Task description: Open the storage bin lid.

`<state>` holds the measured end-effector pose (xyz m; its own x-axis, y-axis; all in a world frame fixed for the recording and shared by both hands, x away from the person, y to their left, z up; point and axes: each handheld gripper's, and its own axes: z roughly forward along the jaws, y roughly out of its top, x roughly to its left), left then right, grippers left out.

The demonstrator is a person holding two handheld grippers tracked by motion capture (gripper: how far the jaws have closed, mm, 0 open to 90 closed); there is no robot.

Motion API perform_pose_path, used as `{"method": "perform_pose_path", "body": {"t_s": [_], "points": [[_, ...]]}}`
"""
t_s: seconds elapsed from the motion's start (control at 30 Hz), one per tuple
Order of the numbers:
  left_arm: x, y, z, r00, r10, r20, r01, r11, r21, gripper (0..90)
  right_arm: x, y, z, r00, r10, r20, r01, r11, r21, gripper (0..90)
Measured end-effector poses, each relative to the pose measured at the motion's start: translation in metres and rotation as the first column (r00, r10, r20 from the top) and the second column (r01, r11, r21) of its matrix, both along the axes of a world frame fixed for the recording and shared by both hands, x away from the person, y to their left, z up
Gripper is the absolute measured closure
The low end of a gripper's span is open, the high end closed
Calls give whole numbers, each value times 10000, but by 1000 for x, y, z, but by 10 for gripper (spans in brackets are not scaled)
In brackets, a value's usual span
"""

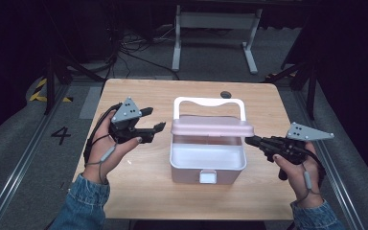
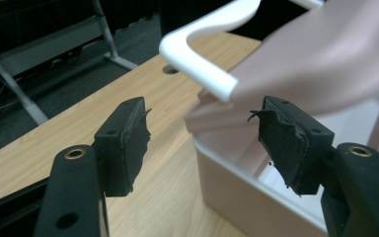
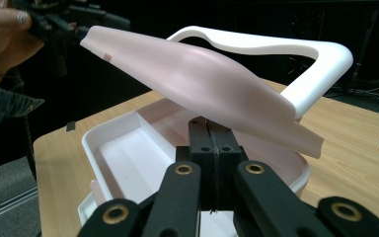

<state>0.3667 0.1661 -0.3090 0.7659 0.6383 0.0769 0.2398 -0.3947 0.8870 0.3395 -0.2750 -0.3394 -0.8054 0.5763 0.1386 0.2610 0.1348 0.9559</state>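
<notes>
Item: pale pink plastic storage box with white carrying handle, at the centre of the light wooden tabletop. Its pink hinged lid is half raised. Right gripper, at 3 o'clock of the box, jaws closed together under the lid's edge, apparently propping it. Left gripper, at 9 o'clock, jaws wide apart and empty, likely poised to take the lid.

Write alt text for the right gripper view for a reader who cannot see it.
The right gripper, jaws closed together, points under the raised pink lid of an open white box on a wooden table. A white handle arches behind the lid, and a hand holds the other gripper at upper left.
</notes>
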Motion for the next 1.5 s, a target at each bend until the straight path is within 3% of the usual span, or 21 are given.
{"method": "perform_pose_path", "body": {"t_s": [0.2,0.43,0.57,0.77,1.0,1.17,1.5], "points": [[-10,-4,-6,9997,-226,91,226,9997,-48,364,2,1,2,10000,-34,42,33,10000,86,900],[-18,-22,-8,9990,-375,236,379,9992,-139,353,4,1,3,10000,-34,0,34,9997,232,900],[-17,-30,-7,9986,-504,183,509,9983,-280,357,4,1,3,10000,-26,-29,26,9997,247,900],[-15,-46,-7,9956,-808,473,822,9962,-278,343,5,-1,3,9999,7,-124,-3,9995,326,900],[-11,-55,-6,9946,-743,723,761,9968,-233,337,6,-1,2,9999,23,-124,-19,9994,356,900],[-5,-61,-5,9942,-718,805,758,9959,-486,347,6,-1,2,9996,77,-267,-66,9991,417,900],[-3,-74,-5,9858,-1088,1281,1106,9938,-74,357,7,-3,1,9993,64,-378,-45,9987,510,900]]}}
